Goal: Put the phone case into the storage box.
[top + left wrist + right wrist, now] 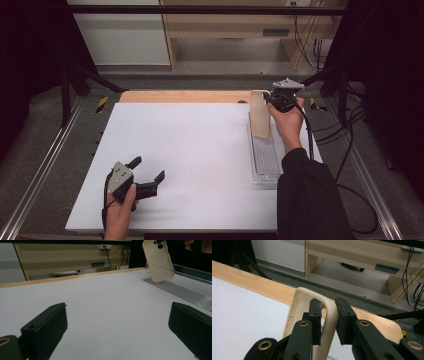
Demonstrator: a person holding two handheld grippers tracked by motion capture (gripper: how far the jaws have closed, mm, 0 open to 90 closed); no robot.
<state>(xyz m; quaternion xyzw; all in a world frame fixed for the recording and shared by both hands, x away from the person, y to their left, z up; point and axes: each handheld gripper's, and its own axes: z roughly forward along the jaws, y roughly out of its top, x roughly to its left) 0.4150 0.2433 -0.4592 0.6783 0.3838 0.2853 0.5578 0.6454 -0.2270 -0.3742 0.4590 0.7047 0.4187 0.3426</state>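
Observation:
A beige phone case [259,116] hangs upright above the far end of a clear plastic tray [267,162] at the right of the table. My right gripper [269,101] is shut on its top edge. In the right gripper view the two black jaws of the right gripper [328,323] pinch the case's rim [331,312] between them. My left gripper [148,169] rests near the front left of the white board [190,145], open, with nothing between its jaws. The left gripper view shows the open left gripper [117,325] over bare board, and the case [158,261] far off above the tray [180,291].
The white board lies on a wooden tabletop [185,96] whose strip shows at the far edge. Metal rails [45,165] run along both sides. Beyond the table stand a wooden bench [225,30] and hanging cables [312,47].

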